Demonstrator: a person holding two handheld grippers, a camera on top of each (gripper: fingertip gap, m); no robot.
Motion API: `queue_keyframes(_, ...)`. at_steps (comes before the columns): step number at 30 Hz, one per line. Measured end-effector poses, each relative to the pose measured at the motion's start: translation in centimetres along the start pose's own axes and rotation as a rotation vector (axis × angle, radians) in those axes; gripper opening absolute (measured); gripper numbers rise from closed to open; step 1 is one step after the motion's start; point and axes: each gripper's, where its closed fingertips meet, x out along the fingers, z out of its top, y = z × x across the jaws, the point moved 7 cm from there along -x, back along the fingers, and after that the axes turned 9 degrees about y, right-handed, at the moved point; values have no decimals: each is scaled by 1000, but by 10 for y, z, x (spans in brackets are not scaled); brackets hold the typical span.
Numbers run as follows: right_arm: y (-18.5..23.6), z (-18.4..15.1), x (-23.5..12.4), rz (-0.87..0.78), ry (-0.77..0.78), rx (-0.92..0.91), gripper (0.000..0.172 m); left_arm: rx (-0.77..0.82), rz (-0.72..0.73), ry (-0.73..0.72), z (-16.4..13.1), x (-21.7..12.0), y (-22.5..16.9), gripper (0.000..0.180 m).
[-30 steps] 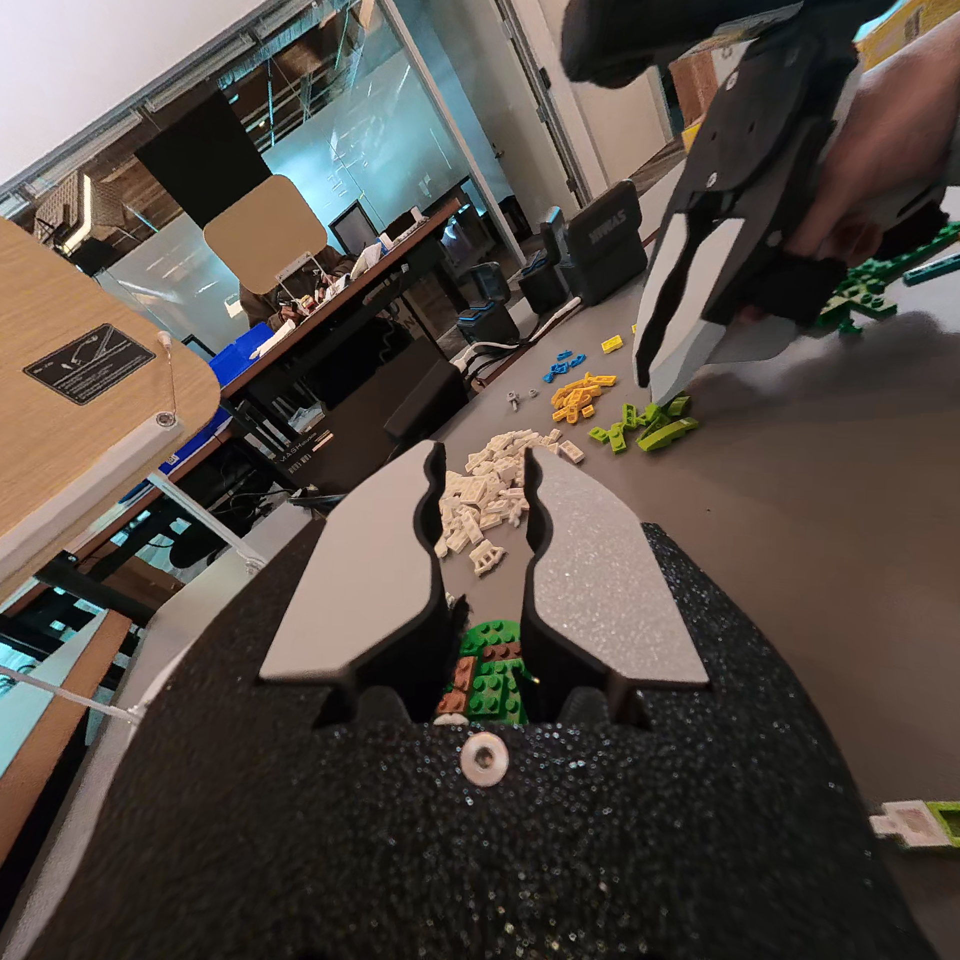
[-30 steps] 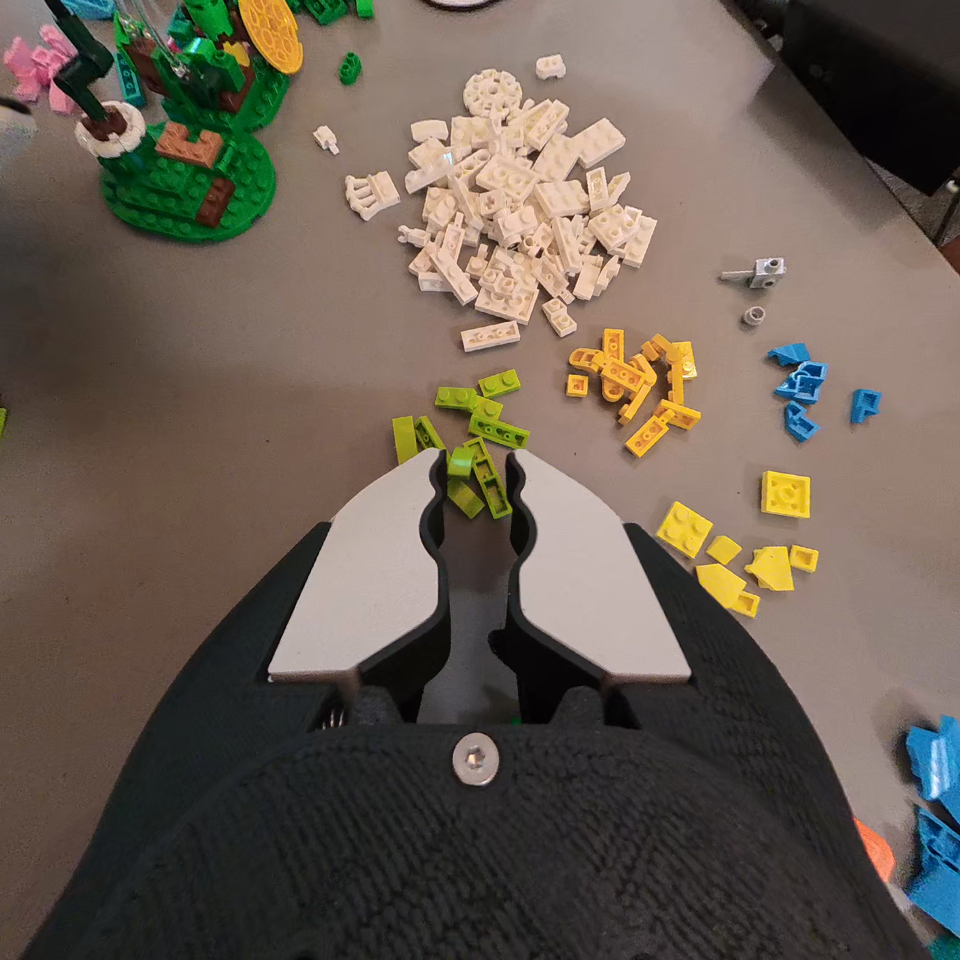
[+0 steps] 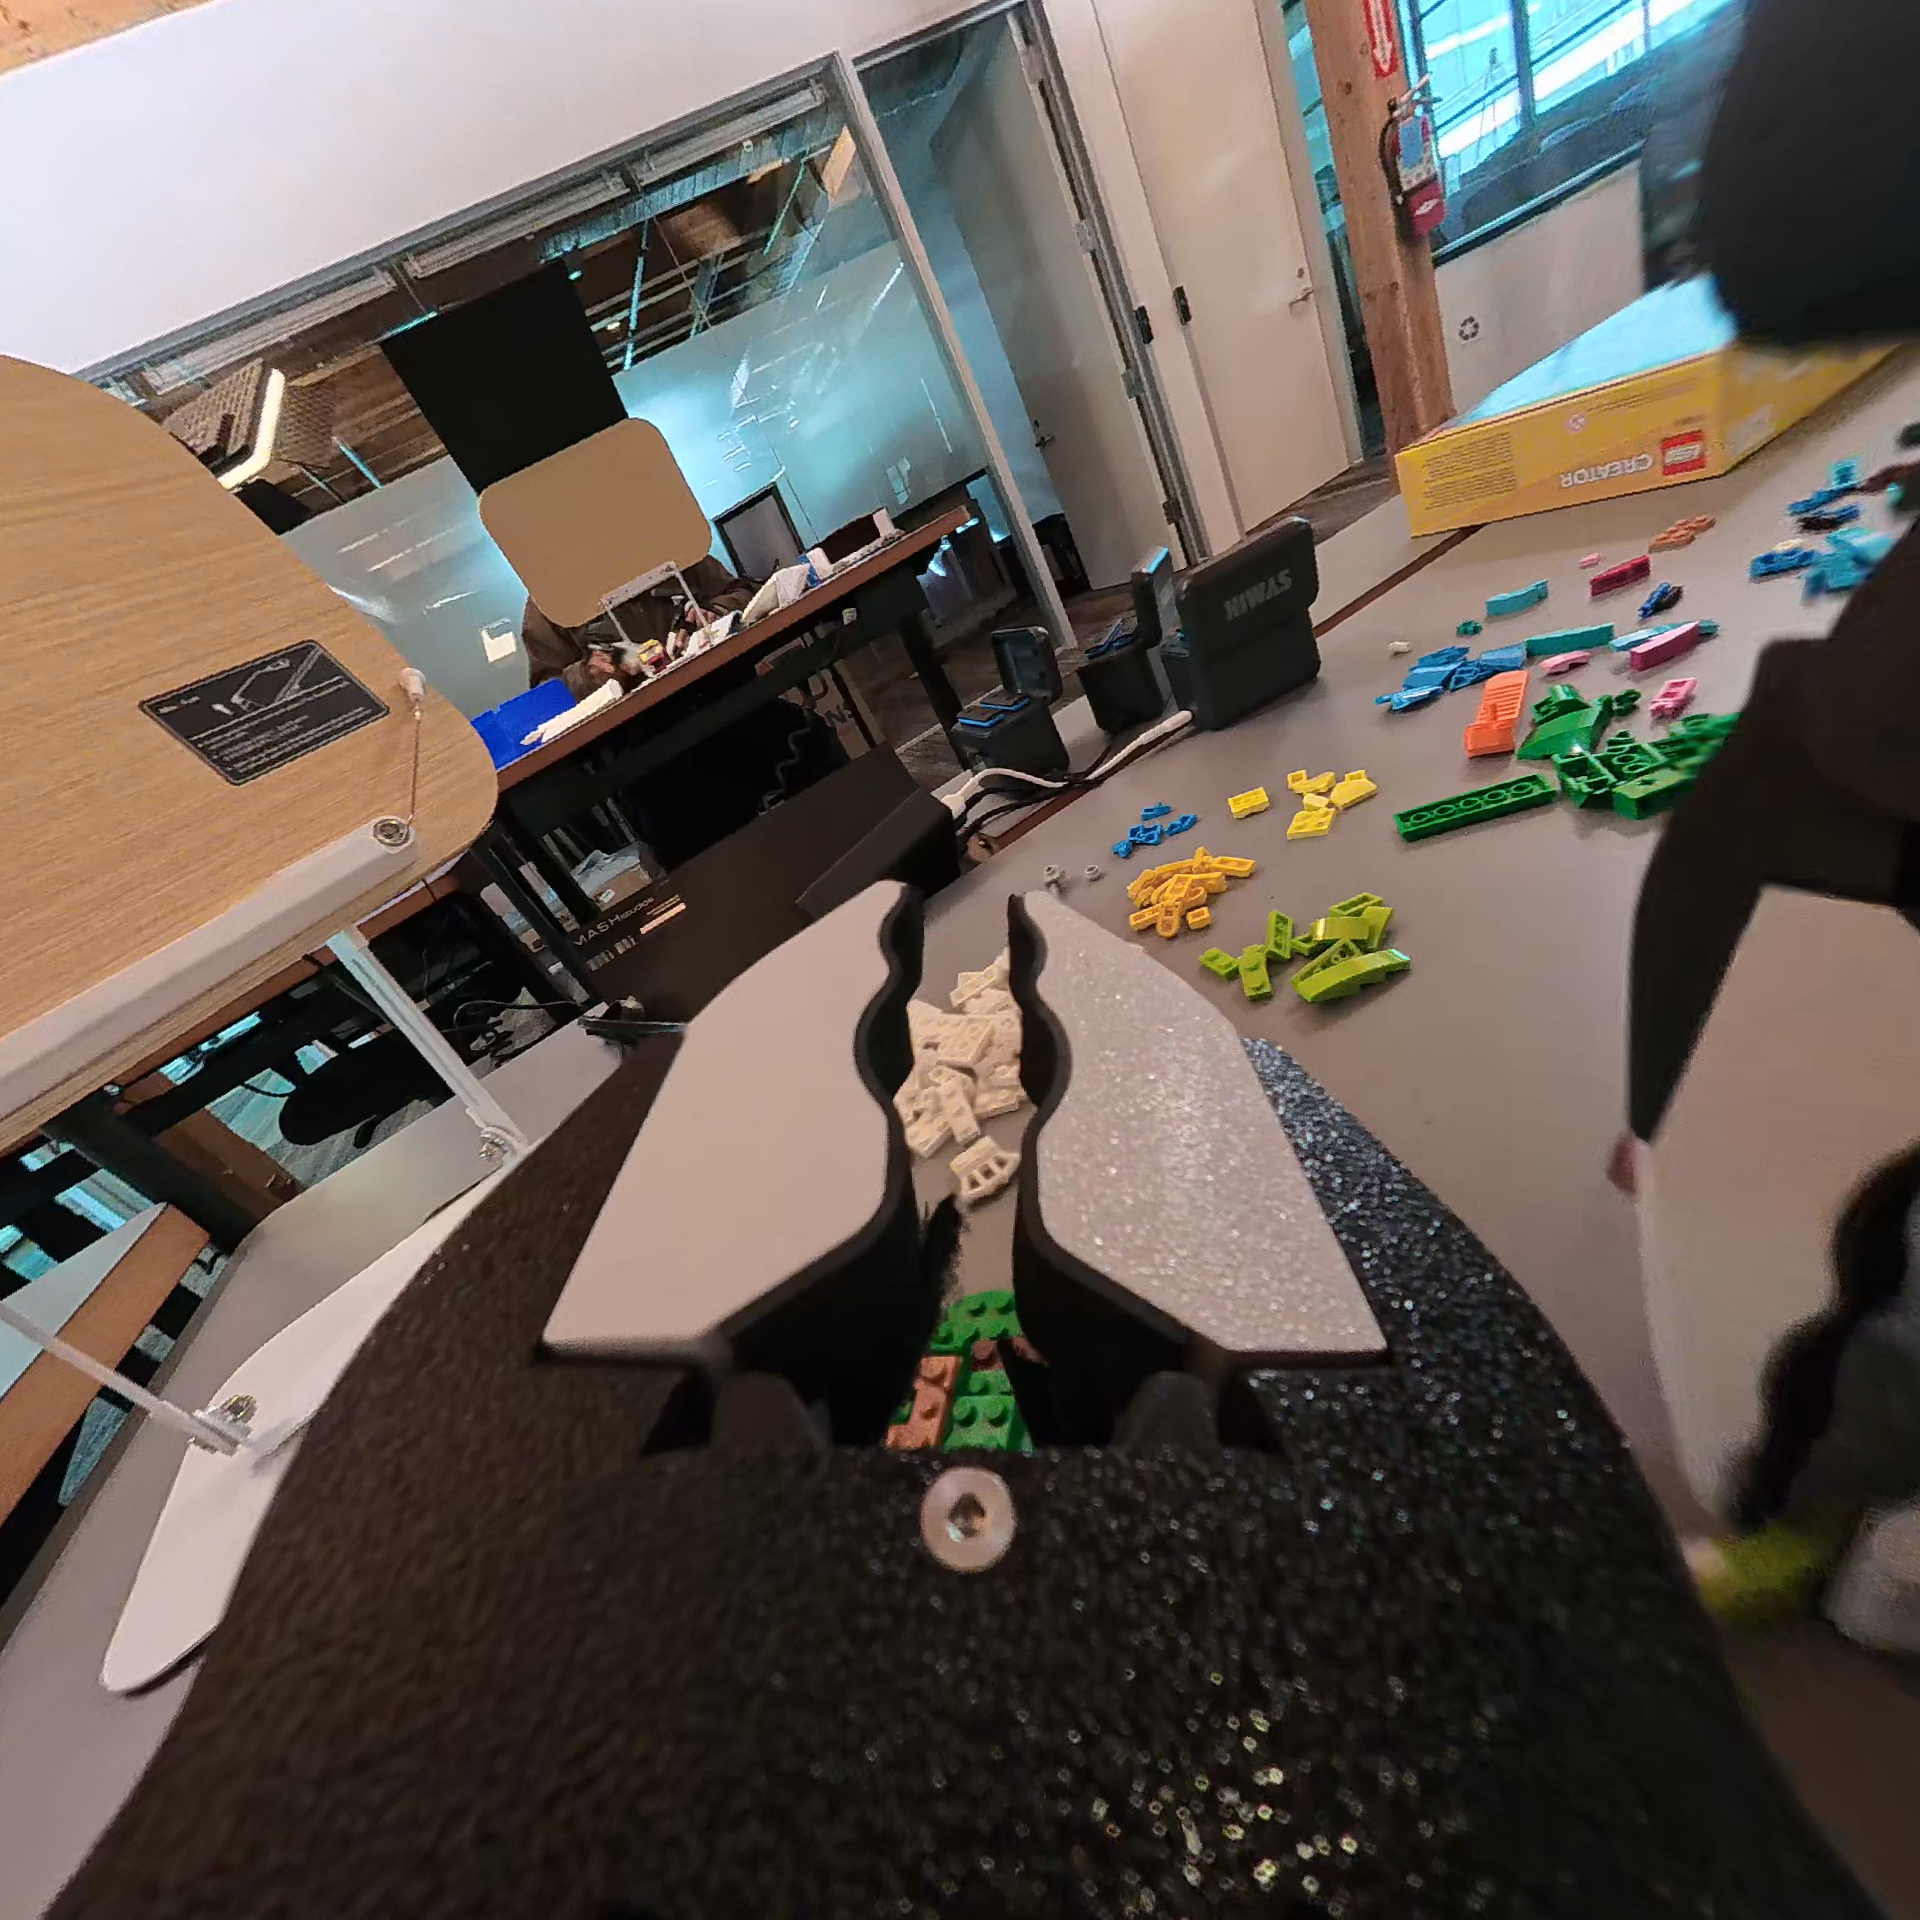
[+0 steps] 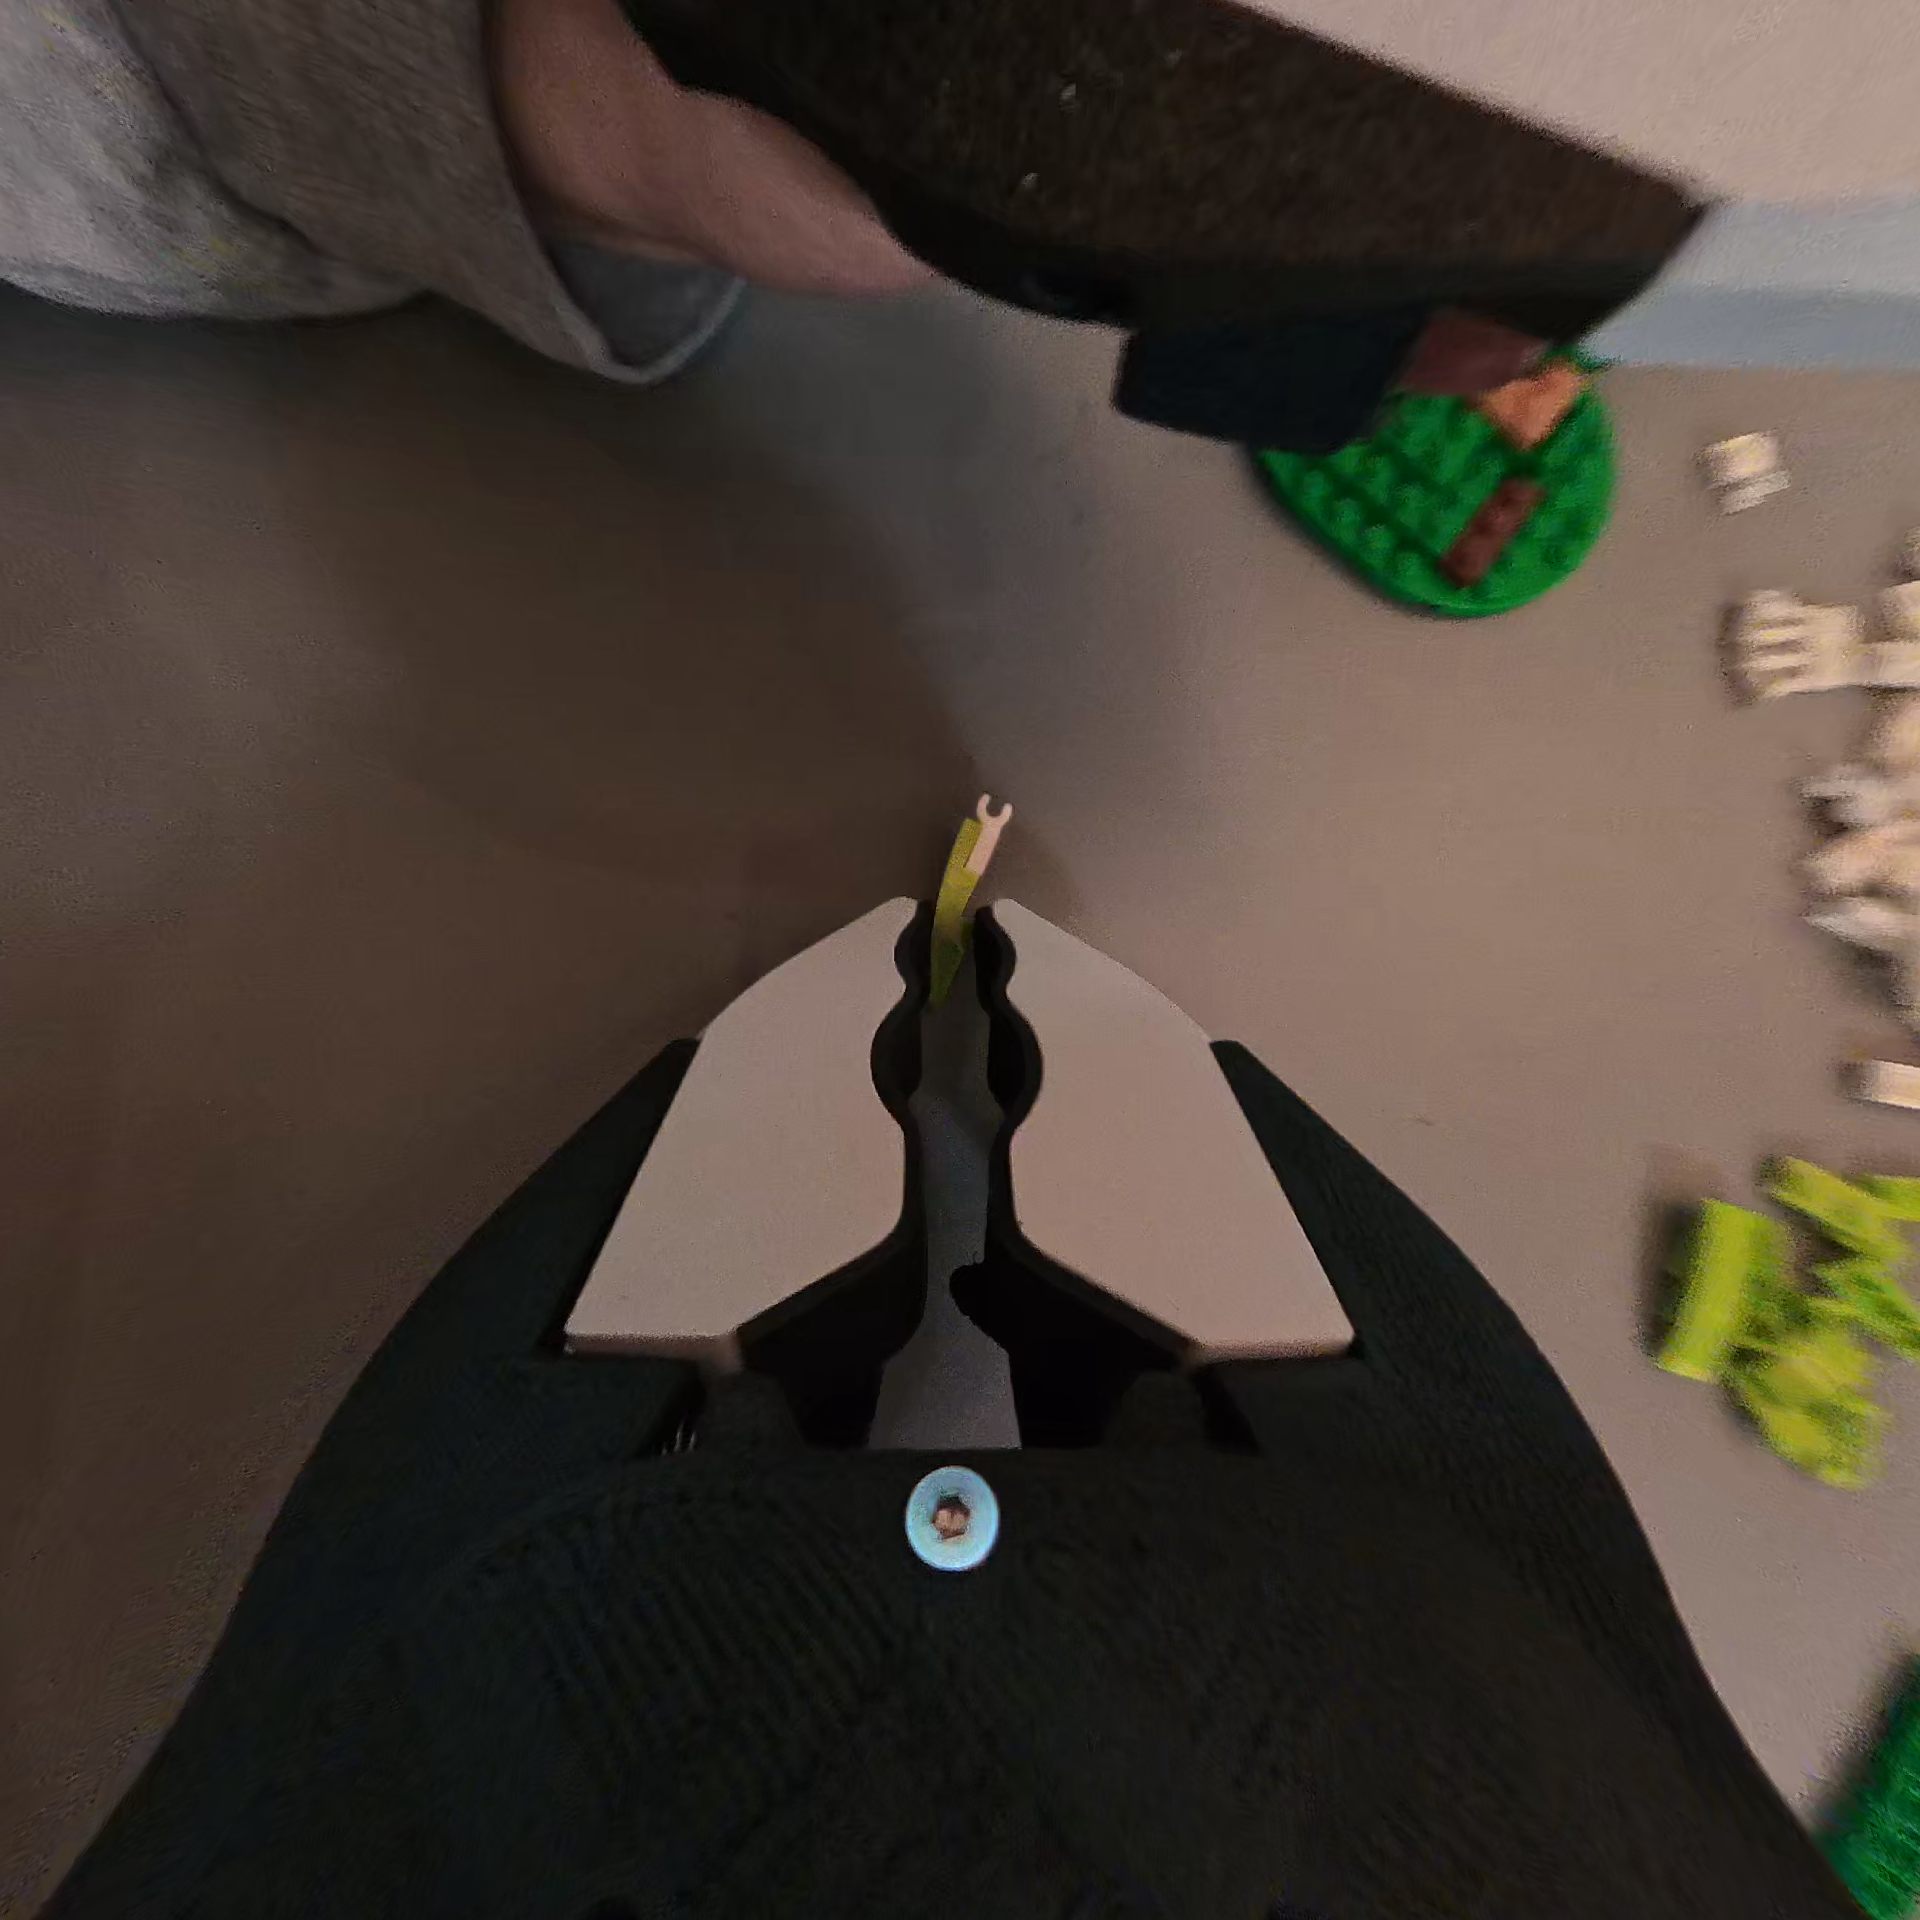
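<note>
The right gripper (image 4: 951, 914) pinches a thin lime-green piece (image 4: 951, 935) edge-on, its white clip tip clear ahead above the counter (image 4: 416, 831); the left gripper (image 3: 961, 914), parted and empty, hovers over the green baseplate (image 3: 971, 1382).

Right tongs (image 4: 951, 914) nearly closed, left tongs (image 3: 961, 914) slightly parted.

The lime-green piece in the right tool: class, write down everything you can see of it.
The lime-green piece is a thin, flat plastic sliver, seen edge-on and leaning slightly. Its lower part sits between the right tool's fingertips, which are closed on it; its upper part sticks out beyond them. A small white clip with a forked end is fixed to its tip. It is held above the grey table, touching nothing else visible.
</note>
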Motion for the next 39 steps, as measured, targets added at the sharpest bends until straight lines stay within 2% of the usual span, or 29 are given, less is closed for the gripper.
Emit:
queue_keyframes(3,-17,-2,-16,-292,-87,-100,7,-10,-68,-11,2,-1,-5,13)
queue_keyframes(6,-34,-7,-41,-730,-220,-278,6,-46,-215,-3,3,0,-15,14)
queue_keyframes(8,-39,-15,-53,-1011,-183,-457,6,-91,-346,18,3,1,-24,16)
queue_keyframes(11,-35,-23,-53,-1185,-104,-718,6,-154,-516,38,2,2,-37,22)
queue_keyframes(14,-28,-26,-50,-1237,-67,-891,6,-155,-598,53,1,1,-43,20)
queue_keyframes(20,-22,-26,-46,-1252,-33,-1015,6,-101,-636,60,-1,0,-50,7)
queue_keyframes(25,-23,-28,-42,-1240,-9,-1036,6,-120,-661,47,0,-1,-50,12)
queue_keyframes(28,-23,-28,-41,-1237,-10,-1039,6,-131,-681,49,0,-1,-48,3)
queue_keyframes(36,-23,-27,-40,-1233,-10,-1039,6,-116,-690,99,-3,1,-50,10)
queue_keyframes(39,-23,-27,-41,-1236,-13,-1036,6,-97,-680,95,-3,0,-51,5)
